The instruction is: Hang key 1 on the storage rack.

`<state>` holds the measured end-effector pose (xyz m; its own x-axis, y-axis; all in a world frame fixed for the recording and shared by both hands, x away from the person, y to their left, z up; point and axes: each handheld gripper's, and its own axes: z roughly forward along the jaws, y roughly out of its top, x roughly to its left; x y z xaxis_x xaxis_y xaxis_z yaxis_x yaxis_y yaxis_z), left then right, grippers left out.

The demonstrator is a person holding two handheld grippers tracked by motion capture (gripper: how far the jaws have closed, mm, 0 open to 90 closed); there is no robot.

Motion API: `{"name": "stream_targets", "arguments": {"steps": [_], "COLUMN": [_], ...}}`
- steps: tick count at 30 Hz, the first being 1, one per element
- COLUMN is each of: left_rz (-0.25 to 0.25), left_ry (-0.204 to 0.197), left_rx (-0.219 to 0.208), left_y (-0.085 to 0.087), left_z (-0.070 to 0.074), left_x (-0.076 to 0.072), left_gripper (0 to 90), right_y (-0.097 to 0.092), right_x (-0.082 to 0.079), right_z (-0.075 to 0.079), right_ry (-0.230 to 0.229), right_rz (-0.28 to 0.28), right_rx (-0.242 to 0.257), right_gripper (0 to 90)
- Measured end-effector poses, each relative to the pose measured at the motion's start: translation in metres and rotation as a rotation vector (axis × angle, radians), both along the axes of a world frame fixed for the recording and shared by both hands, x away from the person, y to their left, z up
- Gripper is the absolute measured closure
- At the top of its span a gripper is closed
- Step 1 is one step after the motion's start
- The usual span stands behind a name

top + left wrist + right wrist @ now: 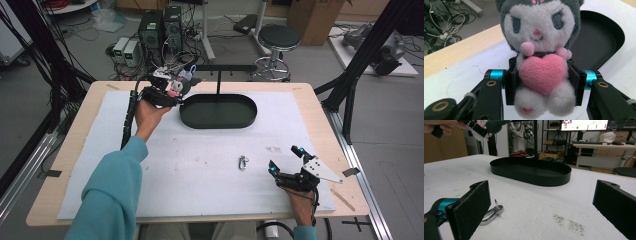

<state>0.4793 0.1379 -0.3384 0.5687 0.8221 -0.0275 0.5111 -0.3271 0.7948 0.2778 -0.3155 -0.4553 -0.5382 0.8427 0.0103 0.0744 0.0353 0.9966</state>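
Grey-and-white plush doll squeezed in my left gripper, above the black oval tray's rim, ready to drop; right gripper gapes empty.

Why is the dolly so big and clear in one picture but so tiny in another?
In the left gripper view the plush toy sits right by the camera, held in the left tongs, so it looks huge and sharp; the floor behind goes soft. In the high view the camera is far off, so the toy looks small and blurry.
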Motion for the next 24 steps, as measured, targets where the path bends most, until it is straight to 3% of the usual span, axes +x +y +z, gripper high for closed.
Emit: {"name": "stream_targets", "arguments": {"steps": [8,16,24], "left_rz": [0.017,0.037,0.05], "left_ry": [0.011,0.012,0.02], "left_rx": [0.019,-0.02,-0.008], "left_y": [-0.001,0.002,0.002], "left_z": [-0.008,-0.019,-0.027], "left_x": [0.008,0.019,0.024], "left_gripper": [52.8,52.8,52.8], "right_y": [0.0,0.0,0.0], "right_x": [0.0,0.0,0.0], "right_z": [0.0,0.0,0.0], "right_ry": [0.0,0.001,-0.002], "right_rz": [0.001,0.002,-0.002], "right_rx": [0.0,0.001,-0.004], "right_gripper": [0.7,0.7,0.7]}}
